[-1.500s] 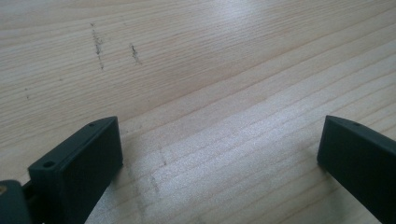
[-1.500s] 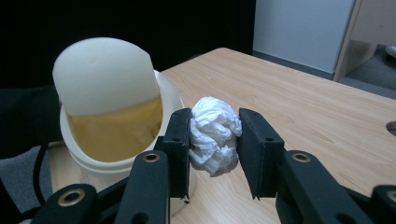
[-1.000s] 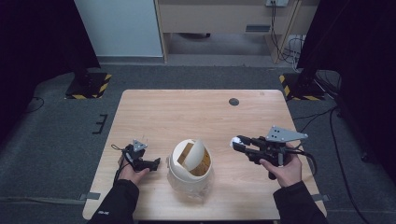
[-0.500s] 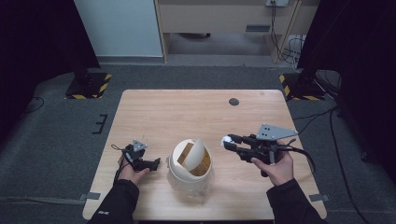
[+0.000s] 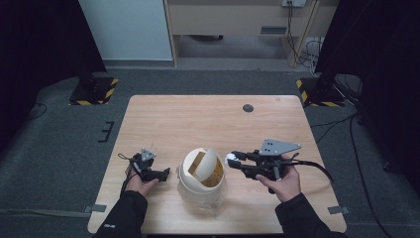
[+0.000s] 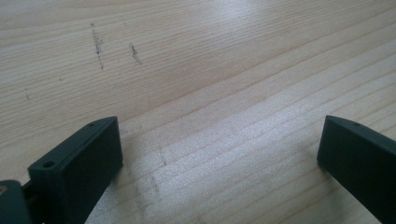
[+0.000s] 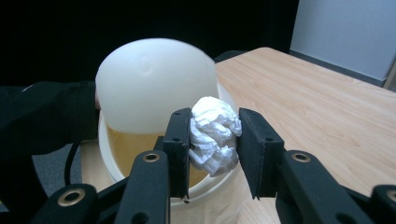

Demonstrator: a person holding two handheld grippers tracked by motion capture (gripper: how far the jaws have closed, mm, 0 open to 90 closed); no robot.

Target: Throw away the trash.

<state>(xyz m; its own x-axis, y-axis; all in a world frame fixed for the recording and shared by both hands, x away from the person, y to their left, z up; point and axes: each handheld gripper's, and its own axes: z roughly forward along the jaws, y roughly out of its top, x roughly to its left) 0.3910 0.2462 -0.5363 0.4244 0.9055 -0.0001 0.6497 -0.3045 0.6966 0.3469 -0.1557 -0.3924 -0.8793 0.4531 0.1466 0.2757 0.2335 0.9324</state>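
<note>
A: Two grippers are sitting low in the frame. What is the right gripper (image 5: 233, 162) doing?

B: It is pinching a crumpled white paper wad (image 7: 214, 134) beside the cream swing-lid bin (image 5: 202, 177), centre bottom.

A: And the left gripper (image 5: 166, 172)?

B: It is resting on the wooden table (image 5: 198, 119), jaws spread apart, clasping nothing.

grey carpet floor (image 5: 59, 148), dark curtains (image 5: 34, 39)
</note>
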